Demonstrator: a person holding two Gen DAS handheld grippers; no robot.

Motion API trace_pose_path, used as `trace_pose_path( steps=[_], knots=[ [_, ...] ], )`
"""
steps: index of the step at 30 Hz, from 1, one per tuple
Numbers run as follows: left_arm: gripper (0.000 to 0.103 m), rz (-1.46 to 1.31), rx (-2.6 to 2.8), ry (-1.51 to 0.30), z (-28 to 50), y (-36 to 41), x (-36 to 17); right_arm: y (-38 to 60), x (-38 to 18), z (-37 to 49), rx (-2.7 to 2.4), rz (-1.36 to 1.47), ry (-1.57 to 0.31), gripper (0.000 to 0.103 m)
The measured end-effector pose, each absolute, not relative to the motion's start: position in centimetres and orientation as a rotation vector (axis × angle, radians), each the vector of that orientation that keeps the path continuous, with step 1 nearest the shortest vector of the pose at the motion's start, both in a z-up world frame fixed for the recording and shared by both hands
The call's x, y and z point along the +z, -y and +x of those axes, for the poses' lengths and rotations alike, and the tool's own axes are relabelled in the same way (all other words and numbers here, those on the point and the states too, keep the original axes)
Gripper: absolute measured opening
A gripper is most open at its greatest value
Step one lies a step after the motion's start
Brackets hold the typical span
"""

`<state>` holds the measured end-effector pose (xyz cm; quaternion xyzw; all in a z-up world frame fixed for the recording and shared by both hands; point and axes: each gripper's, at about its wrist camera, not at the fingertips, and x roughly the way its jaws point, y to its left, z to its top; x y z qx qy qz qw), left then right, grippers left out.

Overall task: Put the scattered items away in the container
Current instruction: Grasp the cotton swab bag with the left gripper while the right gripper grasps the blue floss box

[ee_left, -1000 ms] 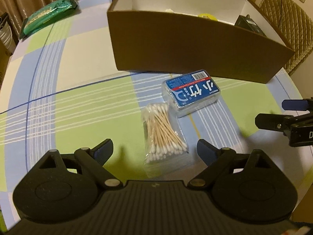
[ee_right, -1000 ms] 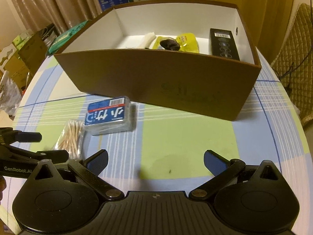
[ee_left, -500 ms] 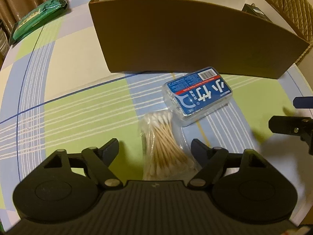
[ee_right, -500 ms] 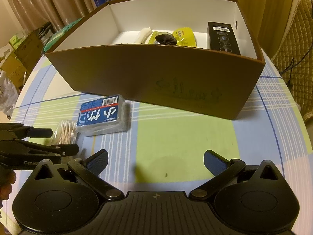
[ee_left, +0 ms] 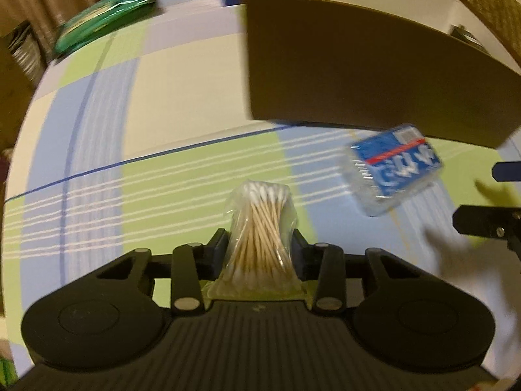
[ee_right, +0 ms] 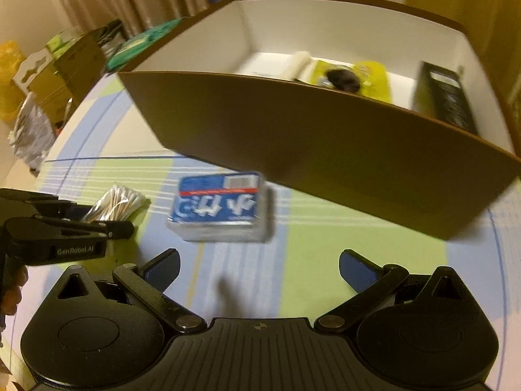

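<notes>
Leftmost, a green packet [ee_left: 104, 16] lies at the far edge of the checked tablecloth [ee_left: 182, 104], well apart from everything else. Nearer the middle, the left gripper [ee_left: 260, 244] has just been closing its jaws; both pads now press the sides of a clear bag of cotton swabs [ee_left: 260, 228], pinching it in at the waist. From the right wrist view the bag's white tips poke out past that gripper. Right of the bag, apart from it, a blue-labelled plastic box [ee_right: 221, 208] rests flat on the cloth just before the front wall of the brown container [ee_right: 325, 150]. Inside: a yellow pouch [ee_right: 371, 75] and a black carton [ee_right: 446, 97]. Right gripper [ee_right: 259, 270] hovers near the blue box, fingers spread wide with nothing between them.
</notes>
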<state>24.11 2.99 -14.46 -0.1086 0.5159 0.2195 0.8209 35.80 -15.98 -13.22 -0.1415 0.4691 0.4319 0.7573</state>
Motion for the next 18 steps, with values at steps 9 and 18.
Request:
trace_pose_path(
  steps=[9, 18],
  knots=[
    [0.036, -0.299, 0.560, -1.092, 22.0, -5.8, -14.2, 11.4, -15.1, 35.8, 0.950, -0.357, -1.001, 0.101],
    [0.038, -0.303, 0.565, -1.087, 22.3, -6.2, -14.3, 8.5, -16.6, 36.3, 0.929, -0.402, -1.015, 0.101]
  ],
)
